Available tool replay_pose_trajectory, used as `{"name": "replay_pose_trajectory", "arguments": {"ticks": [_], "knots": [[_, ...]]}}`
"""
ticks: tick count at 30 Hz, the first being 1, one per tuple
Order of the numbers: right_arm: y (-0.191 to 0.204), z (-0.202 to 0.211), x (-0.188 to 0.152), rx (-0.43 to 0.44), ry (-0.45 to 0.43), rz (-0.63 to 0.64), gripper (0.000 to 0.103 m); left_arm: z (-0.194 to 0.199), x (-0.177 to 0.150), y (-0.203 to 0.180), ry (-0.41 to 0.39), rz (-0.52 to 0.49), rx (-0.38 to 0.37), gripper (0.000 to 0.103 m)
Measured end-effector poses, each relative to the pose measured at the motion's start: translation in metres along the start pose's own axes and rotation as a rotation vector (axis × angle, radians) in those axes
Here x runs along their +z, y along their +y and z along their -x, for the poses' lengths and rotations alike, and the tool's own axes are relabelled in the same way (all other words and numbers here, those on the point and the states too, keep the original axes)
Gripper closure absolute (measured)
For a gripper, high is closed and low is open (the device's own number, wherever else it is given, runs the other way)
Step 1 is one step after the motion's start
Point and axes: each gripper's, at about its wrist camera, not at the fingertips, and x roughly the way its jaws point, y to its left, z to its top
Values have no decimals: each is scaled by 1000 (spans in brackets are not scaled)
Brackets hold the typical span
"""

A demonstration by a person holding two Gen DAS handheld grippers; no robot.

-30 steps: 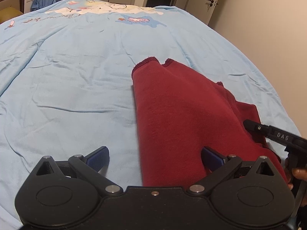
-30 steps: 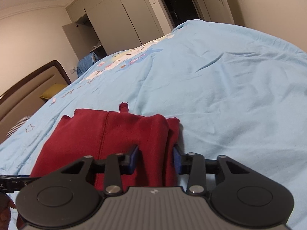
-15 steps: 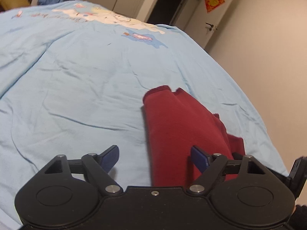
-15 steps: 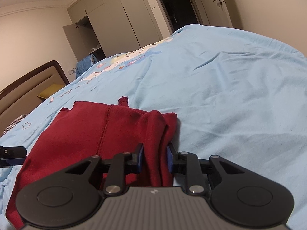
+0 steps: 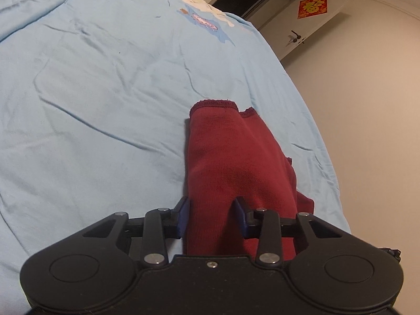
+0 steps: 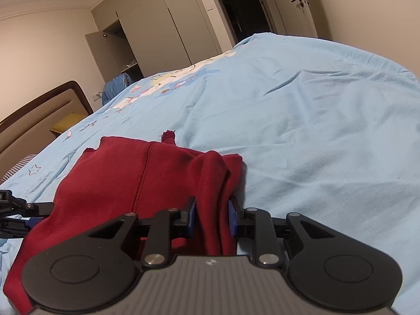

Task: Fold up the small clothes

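A dark red knit garment lies partly folded on the light blue bed cover. My left gripper is shut on its near edge, with the cloth bunched between the blue pads. In the right wrist view the same garment spreads to the left. My right gripper is shut on a thick fold at its right edge. The left gripper's tip shows at the far left of the right wrist view.
The bed cover stretches wide on all sides, with a cartoon print toward the far end. A wooden headboard, wardrobe, door and beige wall border the bed.
My left gripper has gone from wide open to shut on the garment's near edge. My right gripper has narrowed on its fold. The garment now looks narrower and bunched lengthwise.
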Motion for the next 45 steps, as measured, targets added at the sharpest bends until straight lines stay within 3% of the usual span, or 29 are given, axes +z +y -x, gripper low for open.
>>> {"name": "replay_pose_trajectory", "arguments": {"ticks": [6,16,22,30,38,45], "knots": [[3,1,1,-10,1,2,75,-5,3,2,25,32,7,60],[20,8,9,-55,-6,47,86,3,4,-25,17,-81,111,74],[31,22,18,-58,-44,95,88,23,9,-46,-26,-156,118,79],[66,31,47,20,-118,144,89,62,36,-58,-125,-212,130,80],[119,-22,77,141,-89,119,89,99,84,-28,-202,-201,255,80],[167,-83,79,153,-20,172,88,100,102,6,-196,-146,318,80]]}}
